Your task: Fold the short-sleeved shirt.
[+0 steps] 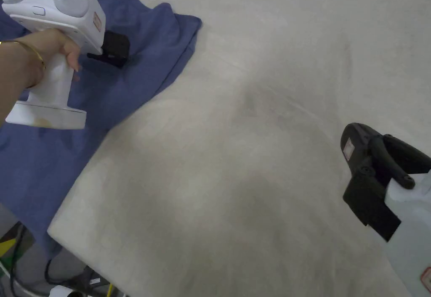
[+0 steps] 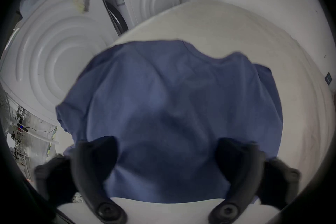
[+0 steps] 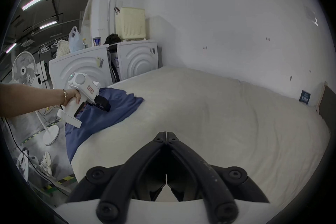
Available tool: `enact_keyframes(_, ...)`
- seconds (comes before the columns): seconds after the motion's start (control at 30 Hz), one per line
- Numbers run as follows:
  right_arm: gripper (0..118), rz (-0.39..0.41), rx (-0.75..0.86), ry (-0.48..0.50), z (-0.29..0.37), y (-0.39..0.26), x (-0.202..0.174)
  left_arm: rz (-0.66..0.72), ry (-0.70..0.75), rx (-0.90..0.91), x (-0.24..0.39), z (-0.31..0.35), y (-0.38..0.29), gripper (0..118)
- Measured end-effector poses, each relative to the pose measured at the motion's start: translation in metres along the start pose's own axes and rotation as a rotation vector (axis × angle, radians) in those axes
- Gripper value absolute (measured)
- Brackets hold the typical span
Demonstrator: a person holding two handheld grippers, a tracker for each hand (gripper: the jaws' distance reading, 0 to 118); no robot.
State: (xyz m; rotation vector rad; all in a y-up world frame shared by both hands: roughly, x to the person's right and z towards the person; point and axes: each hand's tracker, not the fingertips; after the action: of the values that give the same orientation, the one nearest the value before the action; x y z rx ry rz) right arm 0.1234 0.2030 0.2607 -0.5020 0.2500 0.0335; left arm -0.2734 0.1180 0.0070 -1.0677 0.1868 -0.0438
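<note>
A blue short-sleeved shirt [image 1: 126, 70] lies crumpled at the left corner of a cream mattress [image 1: 252, 163], part of it hanging over the left edge. My left gripper [image 1: 111, 49], held in a hand, hovers just above the shirt with its jaws wide open; in the left gripper view the blue shirt [image 2: 172, 100] spreads beneath the left gripper [image 2: 165, 144] and nothing is pinched. My right gripper [image 3: 166, 134] is shut on nothing and hangs over bare mattress [image 3: 218, 109]. In the head view the right gripper [image 1: 357, 142] is at the lower right, far from the shirt.
Two white washing machines [image 3: 81, 68] stand past the mattress's far left corner, with a wall [image 3: 218, 18] behind the bed. A standing fan [image 3: 24, 69], cables and shoes [image 3: 45, 160] are on the floor to the left. Cables [image 1: 63, 277] run below the near mattress corner.
</note>
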Motion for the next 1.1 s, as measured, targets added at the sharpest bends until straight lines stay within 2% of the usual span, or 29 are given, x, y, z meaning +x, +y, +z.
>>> enact_keyframes(0.03,1,-0.016,0.004,0.007,0.001,-0.001,0.002,0.011,-0.020,-0.004,0.001,0.000,-0.004,79)
enact_keyframes(0.1,1,-0.018,0.013,-0.004,0.009,-0.003,0.000,0.118,-0.149,0.024,0.002,0.010,-0.007,26)
enact_keyframes(0.13,1,-0.010,0.018,-0.010,0.014,-0.002,-0.002,0.124,-0.099,0.021,0.006,0.013,-0.007,7)
enact_keyframes(0.27,1,0.024,0.037,-0.020,0.044,0.005,-0.004,0.020,-0.035,0.082,0.015,0.043,-0.007,7)
enact_keyframes(0.57,1,0.008,0.140,-0.085,0.152,0.011,-0.005,0.251,-0.060,0.277,-0.048,0.201,-0.025,7)
enact_keyframes(0.77,1,0.021,0.239,-0.144,0.238,0.002,-0.017,0.250,-0.103,0.534,-0.085,0.347,-0.036,7)
enact_keyframes(0.9,1,0.009,0.315,-0.180,0.293,-0.004,-0.017,0.196,-0.183,0.753,-0.074,0.460,-0.038,7)
enact_keyframes(1.03,1,-0.019,0.374,-0.202,0.335,-0.010,-0.009,0.117,-0.262,0.925,-0.032,0.560,-0.045,7)
enact_keyframes(1.1,1,-0.009,0.412,-0.233,0.355,-0.011,-0.005,0.105,-0.314,0.971,-0.006,0.589,-0.042,7)
